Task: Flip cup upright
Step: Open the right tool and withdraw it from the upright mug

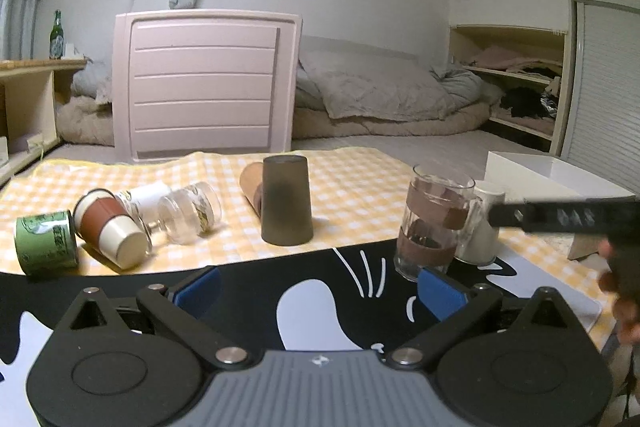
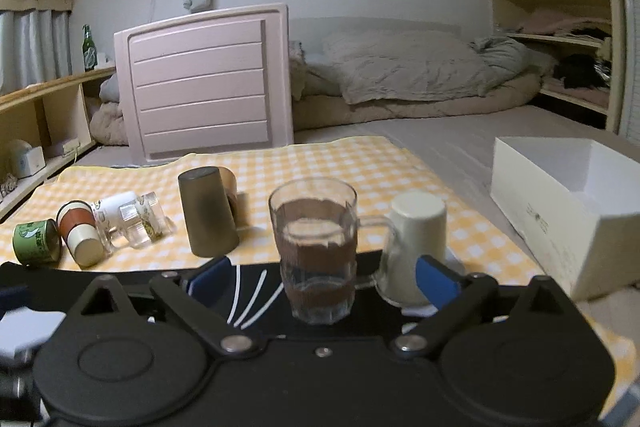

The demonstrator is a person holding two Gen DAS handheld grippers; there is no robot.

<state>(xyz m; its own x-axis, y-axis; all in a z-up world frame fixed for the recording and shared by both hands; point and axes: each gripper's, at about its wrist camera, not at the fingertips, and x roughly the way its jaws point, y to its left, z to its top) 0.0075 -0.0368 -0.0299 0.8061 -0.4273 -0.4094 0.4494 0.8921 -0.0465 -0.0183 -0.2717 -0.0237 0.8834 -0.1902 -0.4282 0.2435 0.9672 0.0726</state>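
A clear glass mug (image 2: 316,259) with brown bands stands upright on the black cat-print mat (image 2: 248,291), between the blue pads of my open right gripper (image 2: 322,281); it also shows in the left wrist view (image 1: 434,223). A white cup (image 2: 414,247) stands upside down just right of it. A dark grey cup (image 1: 286,201) stands upside down on the yellow checked cloth (image 1: 352,187). My left gripper (image 1: 320,291) is open and empty above the mat. The right gripper's body (image 1: 568,215) shows at the right in the left wrist view.
At the left lie a green tin (image 1: 46,241), a red-and-white cup (image 1: 112,231), a glass jar (image 1: 190,213) and a brown cup (image 1: 252,187), all on their sides. A white box (image 2: 568,203) stands at the right. A pink panel (image 1: 204,83) and bedding are behind.
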